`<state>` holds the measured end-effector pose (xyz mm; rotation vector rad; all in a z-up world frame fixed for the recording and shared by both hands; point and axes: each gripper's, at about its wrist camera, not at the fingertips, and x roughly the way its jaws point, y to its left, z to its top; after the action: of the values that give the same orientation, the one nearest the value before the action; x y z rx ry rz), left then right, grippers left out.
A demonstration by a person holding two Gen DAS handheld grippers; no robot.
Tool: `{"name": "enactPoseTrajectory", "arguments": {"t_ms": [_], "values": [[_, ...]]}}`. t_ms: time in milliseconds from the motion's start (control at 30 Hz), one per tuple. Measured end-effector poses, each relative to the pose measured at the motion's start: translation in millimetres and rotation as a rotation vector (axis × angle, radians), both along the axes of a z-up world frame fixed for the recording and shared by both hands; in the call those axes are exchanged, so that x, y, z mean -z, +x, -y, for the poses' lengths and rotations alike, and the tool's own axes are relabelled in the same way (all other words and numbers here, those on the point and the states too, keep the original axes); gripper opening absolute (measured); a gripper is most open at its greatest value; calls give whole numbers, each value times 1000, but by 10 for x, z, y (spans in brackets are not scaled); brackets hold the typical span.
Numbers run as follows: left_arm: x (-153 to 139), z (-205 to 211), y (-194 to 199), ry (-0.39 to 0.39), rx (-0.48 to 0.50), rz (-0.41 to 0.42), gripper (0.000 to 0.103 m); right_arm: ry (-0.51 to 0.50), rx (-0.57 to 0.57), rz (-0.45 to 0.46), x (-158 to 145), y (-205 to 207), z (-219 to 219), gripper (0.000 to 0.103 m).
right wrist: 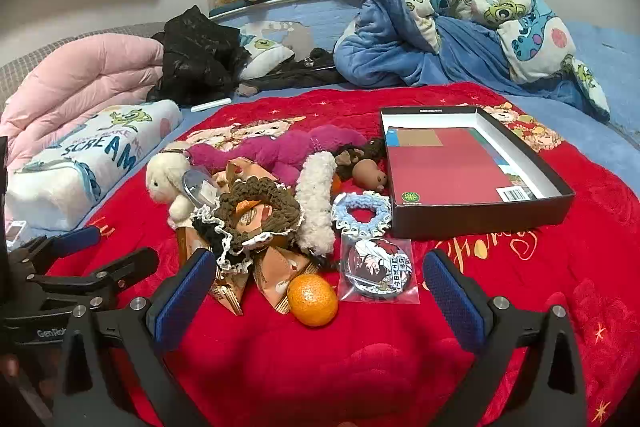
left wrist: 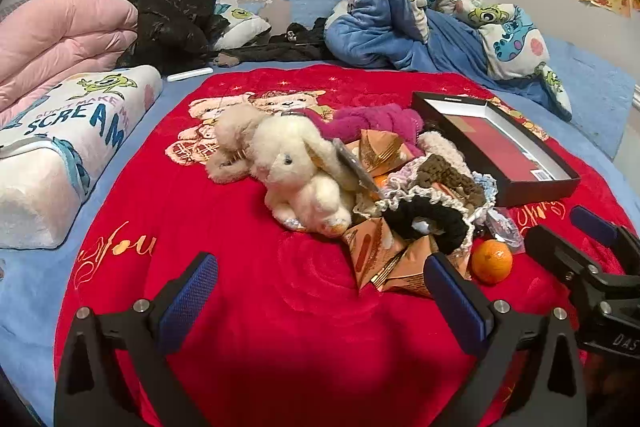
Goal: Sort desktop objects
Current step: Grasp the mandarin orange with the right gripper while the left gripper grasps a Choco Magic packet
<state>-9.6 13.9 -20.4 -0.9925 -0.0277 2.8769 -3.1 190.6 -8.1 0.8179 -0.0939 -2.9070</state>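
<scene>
Both grippers are wide open, holding nothing. The orange (right wrist: pixel 312 299) sits just ahead of the right gripper (right wrist: pixel 316 301), nearly centred between its pads (round, no axis to worry about). The left gripper (left wrist: pixel 320 301) has it off to its right, so the right one's nearer. The box (right wrist: pixel 480 215) is beyond, to the right.

Black hand-held gripper (right wrist: pixel 318 293), blue finger pads (right wrist: pixel 182 297), silver screws

On the red blanket (left wrist: pixel 248 267) a white plush rabbit (left wrist: pixel 296 167) lies left of a heap of scrunchies (left wrist: pixel 428 203). An orange (left wrist: pixel 492 261) sits near right; an open box (left wrist: pixel 496 147) lies far right.
</scene>
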Motion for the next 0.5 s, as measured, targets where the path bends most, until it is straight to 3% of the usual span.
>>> {"name": "enactPoseTrajectory", "arguments": {"t_ms": [500], "values": [[46, -10, -27, -16, 3, 12, 103, -35, -44, 11, 4, 7, 10, 103]]}}
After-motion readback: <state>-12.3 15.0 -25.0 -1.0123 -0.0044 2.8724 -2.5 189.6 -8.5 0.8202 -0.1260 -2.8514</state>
